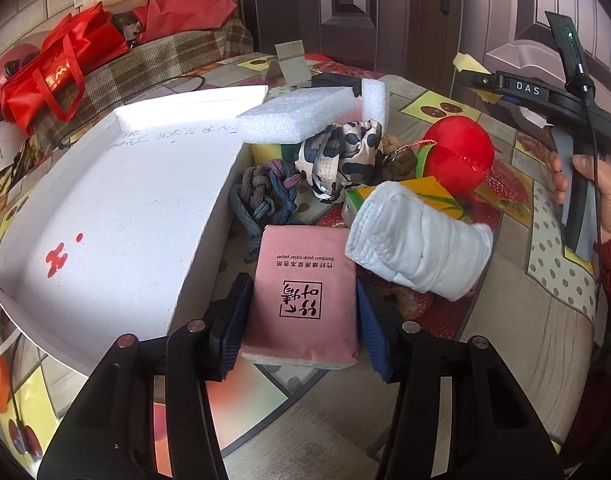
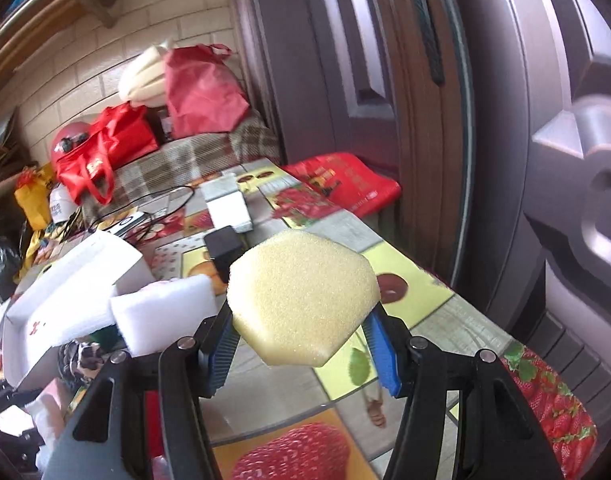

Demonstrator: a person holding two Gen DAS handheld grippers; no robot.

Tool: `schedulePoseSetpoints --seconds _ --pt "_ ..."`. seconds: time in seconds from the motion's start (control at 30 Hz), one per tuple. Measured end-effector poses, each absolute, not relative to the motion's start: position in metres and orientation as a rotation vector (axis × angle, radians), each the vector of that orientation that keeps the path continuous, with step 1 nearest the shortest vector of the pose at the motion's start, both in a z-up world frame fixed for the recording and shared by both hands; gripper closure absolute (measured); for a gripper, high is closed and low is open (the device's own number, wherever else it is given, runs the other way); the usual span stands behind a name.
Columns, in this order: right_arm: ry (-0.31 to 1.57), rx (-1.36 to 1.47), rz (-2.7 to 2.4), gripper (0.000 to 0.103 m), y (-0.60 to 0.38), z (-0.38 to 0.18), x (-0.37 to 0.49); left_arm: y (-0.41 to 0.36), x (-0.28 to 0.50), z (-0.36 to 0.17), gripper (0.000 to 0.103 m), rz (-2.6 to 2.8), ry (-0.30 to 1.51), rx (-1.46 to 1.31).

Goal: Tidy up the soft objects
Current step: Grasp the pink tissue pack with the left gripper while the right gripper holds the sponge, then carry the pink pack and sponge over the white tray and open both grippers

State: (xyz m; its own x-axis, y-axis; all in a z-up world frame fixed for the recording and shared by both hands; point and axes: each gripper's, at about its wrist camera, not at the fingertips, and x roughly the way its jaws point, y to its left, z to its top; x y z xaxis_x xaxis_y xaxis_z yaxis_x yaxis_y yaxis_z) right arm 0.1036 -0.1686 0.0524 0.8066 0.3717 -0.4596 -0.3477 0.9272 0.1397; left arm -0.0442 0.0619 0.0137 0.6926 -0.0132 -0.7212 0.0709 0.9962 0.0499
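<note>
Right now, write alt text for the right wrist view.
The right gripper holds a yellow sponge clamped between its blue pads, lifted above a fruit-patterned table. To the left lie white foam blocks and an open white box; a dark door stands behind.

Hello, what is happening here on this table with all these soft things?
A person is sorting soft items with two handheld grippers. The left gripper is closed on a pink tissue pack beside the white box. The right gripper holds a yellow sponge lifted above the table.
</note>
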Motion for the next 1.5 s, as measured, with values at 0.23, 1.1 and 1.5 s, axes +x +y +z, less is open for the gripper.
schedulePoseSetpoints --seconds 0.23,1.1,1.5 --pt "0.485 0.004 0.418 0.044 -0.155 0.051 0.098 0.063 -0.046 0.014 0.052 -0.052 0.803 0.064" --pt "0.266 0.078 0.425 0.044 -0.169 0.067 0.042 0.11 -0.139 0.058 0.054 0.338 0.361 -0.067" --pt "0.25 -0.029 0.639 0.044 -0.095 0.067 0.001 0.152 -0.146 0.053 0.054 0.545 0.328 -0.086"
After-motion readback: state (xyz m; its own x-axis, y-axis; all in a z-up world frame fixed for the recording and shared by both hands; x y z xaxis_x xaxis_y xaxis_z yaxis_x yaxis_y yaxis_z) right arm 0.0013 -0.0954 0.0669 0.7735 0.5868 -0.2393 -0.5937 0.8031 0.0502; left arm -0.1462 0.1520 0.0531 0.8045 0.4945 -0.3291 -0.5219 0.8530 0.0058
